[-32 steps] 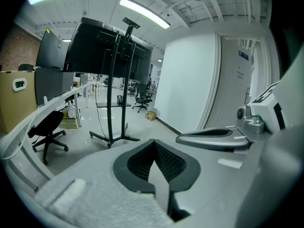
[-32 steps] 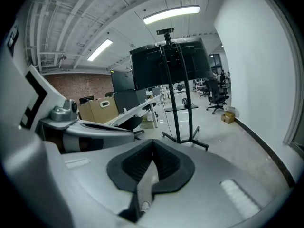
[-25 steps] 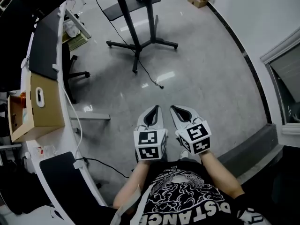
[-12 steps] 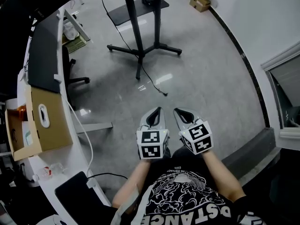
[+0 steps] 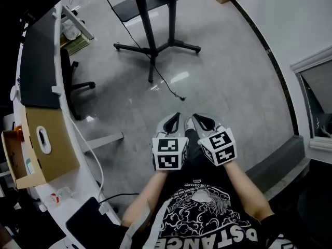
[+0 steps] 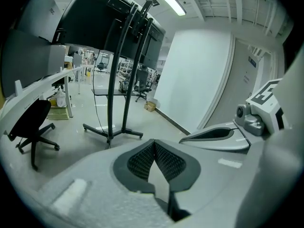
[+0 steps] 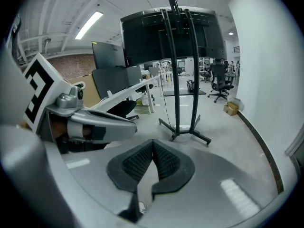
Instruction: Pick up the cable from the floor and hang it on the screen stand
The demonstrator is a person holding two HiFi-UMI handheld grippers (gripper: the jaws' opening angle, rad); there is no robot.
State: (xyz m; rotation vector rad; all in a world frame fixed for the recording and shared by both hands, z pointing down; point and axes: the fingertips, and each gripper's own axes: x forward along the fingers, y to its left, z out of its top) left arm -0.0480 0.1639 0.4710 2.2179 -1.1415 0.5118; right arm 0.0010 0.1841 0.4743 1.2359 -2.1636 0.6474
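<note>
Nothing of the job looks done yet, as far as I can judge. The cable (image 5: pixel 168 87) lies loose on the grey floor (image 5: pixel 233 77), trailing from the foot of the screen stand (image 5: pixel 151 50) toward the person, its free end just short of the grippers. The left gripper (image 6: pixel 154 147) and the right gripper (image 7: pixel 153 146) are held side by side, near to the person, both with jaws pressed together and nothing between them. Reaching down, opening, taking the cable and hanging it on the far stand is all left to do.
</note>
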